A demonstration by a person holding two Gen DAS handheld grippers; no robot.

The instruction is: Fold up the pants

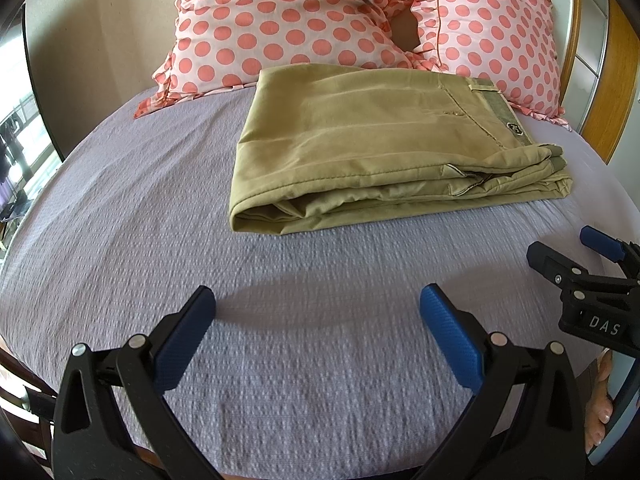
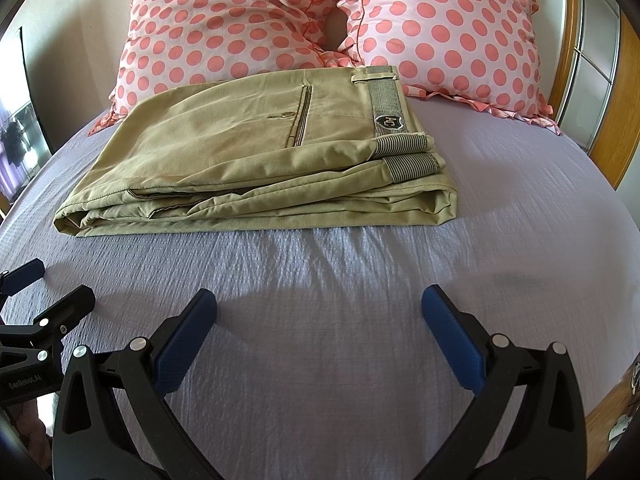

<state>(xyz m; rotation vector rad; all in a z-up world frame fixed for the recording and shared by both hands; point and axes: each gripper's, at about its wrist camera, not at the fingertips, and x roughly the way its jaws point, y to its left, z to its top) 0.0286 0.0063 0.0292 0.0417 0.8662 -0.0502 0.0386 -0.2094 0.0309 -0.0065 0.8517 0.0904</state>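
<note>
Khaki pants [image 1: 360, 148] lie folded into a compact stack on the lilac bedspread [image 1: 200, 280], with the striped waistband and a dark badge at the right end. They also show in the right wrist view [image 2: 248, 156]. My left gripper [image 1: 318, 308] is open and empty, held above the bedspread, short of the stack's near edge. My right gripper [image 2: 320, 308] is open and empty, also short of the stack. The right gripper shows at the right edge of the left wrist view [image 1: 568, 252]. The left gripper shows at the left edge of the right wrist view [image 2: 52, 284].
Two pink pillows with coral dots [image 1: 288, 20] [image 2: 448, 32] lean against the wall behind the pants. A wooden bed frame [image 2: 624, 104] runs along the right side. The bedspread [image 2: 520, 220] stretches around the stack. A window is at far left [image 1: 16, 128].
</note>
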